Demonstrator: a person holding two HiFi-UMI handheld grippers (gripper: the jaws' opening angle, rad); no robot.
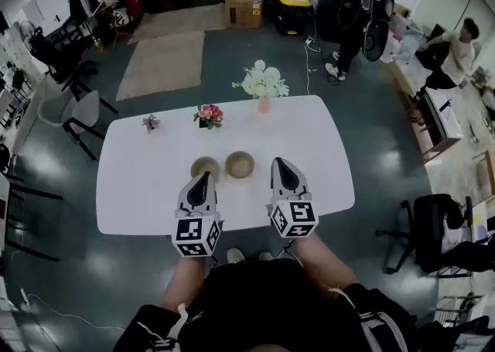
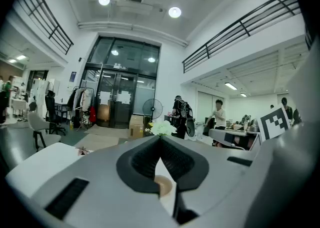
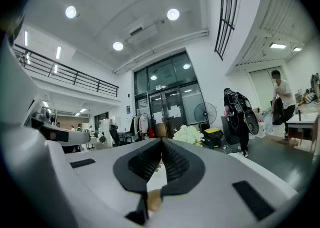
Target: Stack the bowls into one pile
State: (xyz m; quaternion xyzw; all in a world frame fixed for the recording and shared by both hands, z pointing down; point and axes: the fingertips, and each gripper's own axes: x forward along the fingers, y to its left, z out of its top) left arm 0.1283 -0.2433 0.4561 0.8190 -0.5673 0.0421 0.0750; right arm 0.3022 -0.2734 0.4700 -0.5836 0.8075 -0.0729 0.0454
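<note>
Far left on the white round-cornered table (image 1: 131,188): just a small dried flower sprig (image 1: 151,121), well clear of the work. Next along, the left gripper (image 1: 206,176), tip lying over the near edge of the left tan wooden bowl (image 1: 203,164); whether touching, impossible to tell. Jaws pressed together with nothing between them, plain in the left gripper view (image 2: 161,137), with that bowl (image 2: 163,185) peeking through below the pads. Just beside it, the right tan wooden bowl (image 1: 240,164), rims near each other. Behind both, a pink flower bunch in a dark pot (image 1: 209,115) and a white bouquet in a pink vase (image 1: 262,83). Furthest right, the right gripper (image 1: 280,162), likewise closed and empty (image 3: 161,141), a little to the right of the second bowl.

No stacking done yet, by the look of it: both bowls upright, side by side on the table. For a clean pickup:
- Spread one pair of jaws wide before closing in.
- Tip the points down over a bowl's rim and pinch the wall inside and out.
- Lift straight up and carry level.
- Centre over the other bowl, lower until nested, then let go.
- Keep the idle gripper ready to steady the lower bowl, and stay clear of the pot behind.
</note>
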